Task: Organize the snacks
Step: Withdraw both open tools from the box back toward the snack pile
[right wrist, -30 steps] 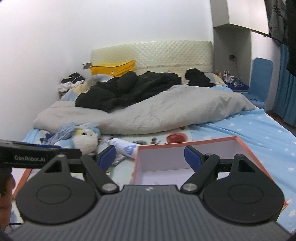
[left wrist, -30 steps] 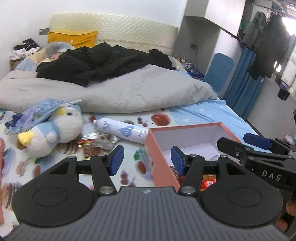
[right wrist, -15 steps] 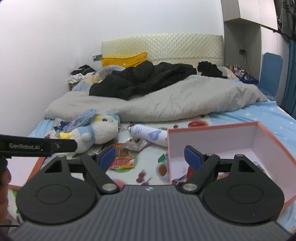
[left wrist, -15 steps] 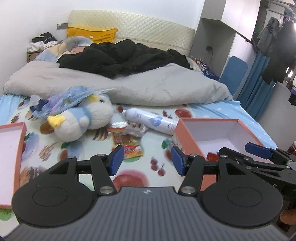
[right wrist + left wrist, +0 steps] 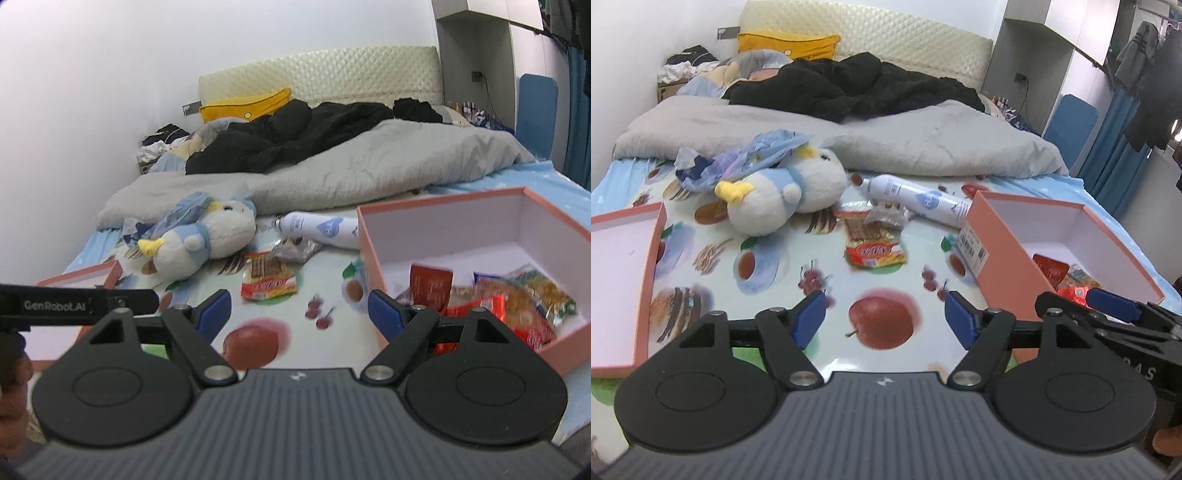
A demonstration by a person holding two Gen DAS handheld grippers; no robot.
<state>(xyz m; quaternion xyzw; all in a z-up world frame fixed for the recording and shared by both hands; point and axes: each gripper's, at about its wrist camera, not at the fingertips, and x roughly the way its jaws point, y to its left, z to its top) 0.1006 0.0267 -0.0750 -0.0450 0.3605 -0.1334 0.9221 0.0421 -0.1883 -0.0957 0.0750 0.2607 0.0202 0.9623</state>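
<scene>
Left wrist view: the left gripper [image 5: 884,319] has nothing between its jaws, and they are opening; the snack packet [image 5: 874,254] lies flat on the bed [image 5: 768,280] ahead, long side running left to right, just left of the pink box [image 5: 1004,254].

Right wrist view: the right gripper [image 5: 298,309] jaws stand wide and empty; the snack packet [image 5: 269,287] lies crosswise between the plush toy [image 5: 207,240] and the pink box [image 5: 373,254]; more snacks [image 5: 517,299] sit inside the box.

Plush penguin [image 5: 783,197], white spray bottle [image 5: 916,199] beside; grey duvet [image 5: 886,147] behind.
</scene>
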